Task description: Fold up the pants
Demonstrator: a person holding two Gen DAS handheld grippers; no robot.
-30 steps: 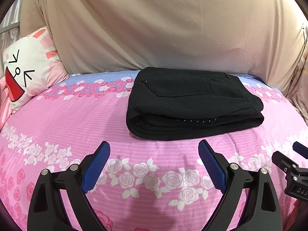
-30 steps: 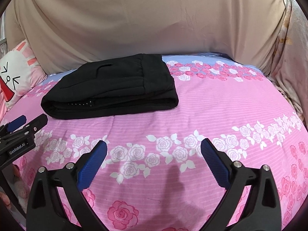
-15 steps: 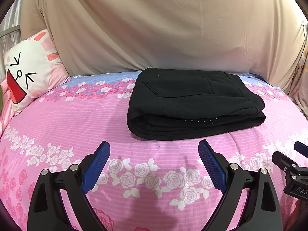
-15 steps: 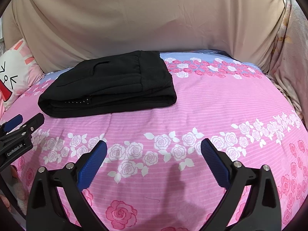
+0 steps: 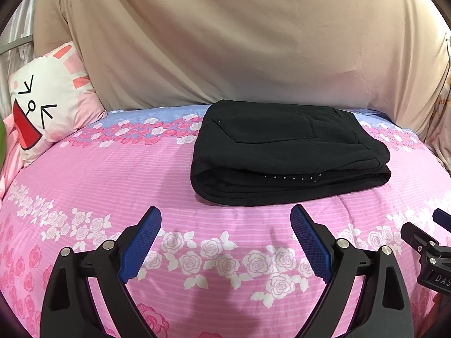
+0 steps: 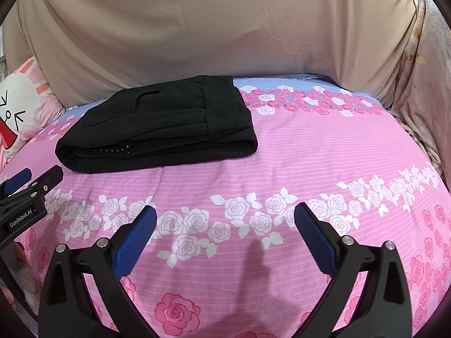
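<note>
Between the blue ribbed pads of the left gripper (image 5: 225, 242) nothing is held; its jaws stand wide apart over the pink rose-printed bedspread (image 5: 112, 174). Same story with the right gripper (image 6: 225, 242): jaws wide, gripping nothing, hovering above a row of white roses. Both tools hang back near the front of the bed, well apart from the cloth, which I take as a sign that the folding is done and the person has pulled away to leave the bundle undisturbed.

Further out, the black soft-knit pants (image 5: 287, 152) lie folded into a thick rectangular stack toward the back of the bed, several layers showing at the near edge with a line of small pale studs peeking out. From the right-hand view the gathered waistband sits on top at the stack's right end.

Behind it hangs a beige draped sheet (image 5: 225, 42), and a white-and-pink cartoon rabbit pillow (image 5: 48, 104) leans at the left. How the hidden layers are tucked inside the stack I cannot tell, and its far edge is out of sight.
</note>
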